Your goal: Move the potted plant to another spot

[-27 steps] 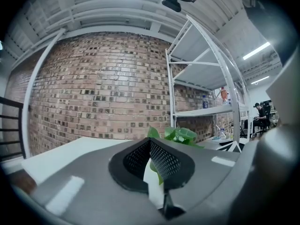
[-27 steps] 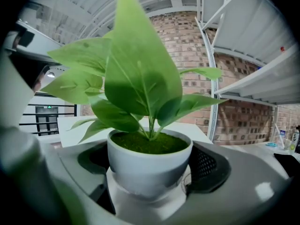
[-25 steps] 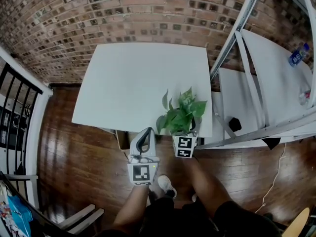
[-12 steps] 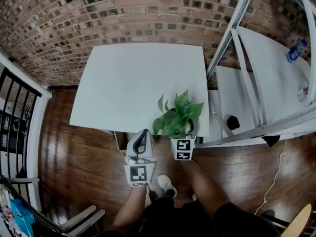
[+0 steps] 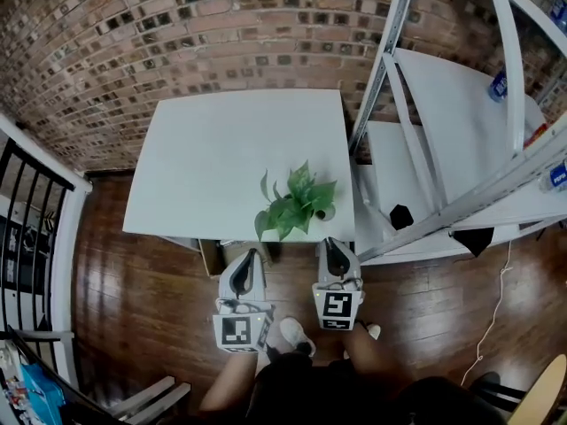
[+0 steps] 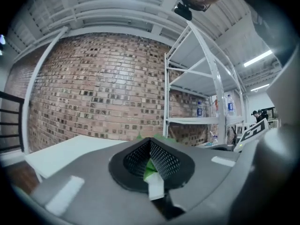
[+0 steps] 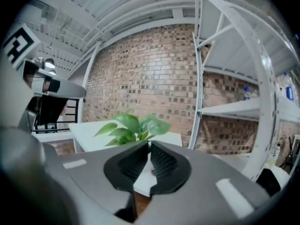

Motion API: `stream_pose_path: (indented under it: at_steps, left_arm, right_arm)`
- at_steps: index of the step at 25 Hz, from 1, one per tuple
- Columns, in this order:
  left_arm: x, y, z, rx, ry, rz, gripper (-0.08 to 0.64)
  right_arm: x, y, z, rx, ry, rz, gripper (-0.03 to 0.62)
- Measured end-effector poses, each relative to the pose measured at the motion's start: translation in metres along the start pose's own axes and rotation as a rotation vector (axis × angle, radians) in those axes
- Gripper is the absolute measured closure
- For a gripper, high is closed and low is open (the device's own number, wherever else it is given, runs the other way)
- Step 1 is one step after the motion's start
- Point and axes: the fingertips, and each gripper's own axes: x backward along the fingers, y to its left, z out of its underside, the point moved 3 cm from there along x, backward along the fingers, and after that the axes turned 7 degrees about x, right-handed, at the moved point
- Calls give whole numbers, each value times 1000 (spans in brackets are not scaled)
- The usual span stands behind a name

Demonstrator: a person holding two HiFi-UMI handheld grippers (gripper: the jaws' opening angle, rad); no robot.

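The potted plant, a small bunch of green leaves, stands near the front right corner of the white table; the leaves hide most of its pot. Both grippers hang over the wooden floor, short of the table's front edge and apart from the plant. My left gripper is shut and empty, and its own view shows the pads meeting. My right gripper has just been closing, and its pads now meet with nothing between them. The plant shows ahead of it, beyond the jaws.
A white metal shelf rack rises right beside the table, with bottles on an upper shelf and a black object on a low one. A brick wall runs behind. A black railing stands at the left. The person's shoe is below.
My right gripper, earlier under the plant's leaves at the table edge, has drawn back towards the person. The left gripper has also pulled back a little. The plant stays on the table.
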Motion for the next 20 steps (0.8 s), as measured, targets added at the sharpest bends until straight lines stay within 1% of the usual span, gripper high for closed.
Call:
stream_pose_path:
  at_steps: [1, 3, 4, 7, 9, 15, 20]
  left_arm:
    - [2, -8, -4, 5, 11, 1, 545]
    - [4, -20, -7, 15, 48, -25, 545]
    - [3, -28, -13, 21, 51, -30, 545]
    - [-3, -58, -40, 19, 2, 12, 545]
    - [-6, -75, -51, 10, -27, 39, 545]
    - [-8, -110, -70, 1, -61, 78, 545]
    - [-4, -112, -69, -15, -63, 79, 544]
  right_arm:
    - [7, -8, -13, 2, -14, 9, 591]
    - [21, -24, -32, -18, -23, 25, 591]
    - [27, -33, -43, -34, -35, 34, 591]
    - [45, -53, -80, -69, -115, 45, 591]
    - [54, -60, -98, -77, -156, 44, 591]
    - [69, -69, -119, -95, -200, 42, 591]
    - [68, -64, -125, -95, -211, 29, 591]
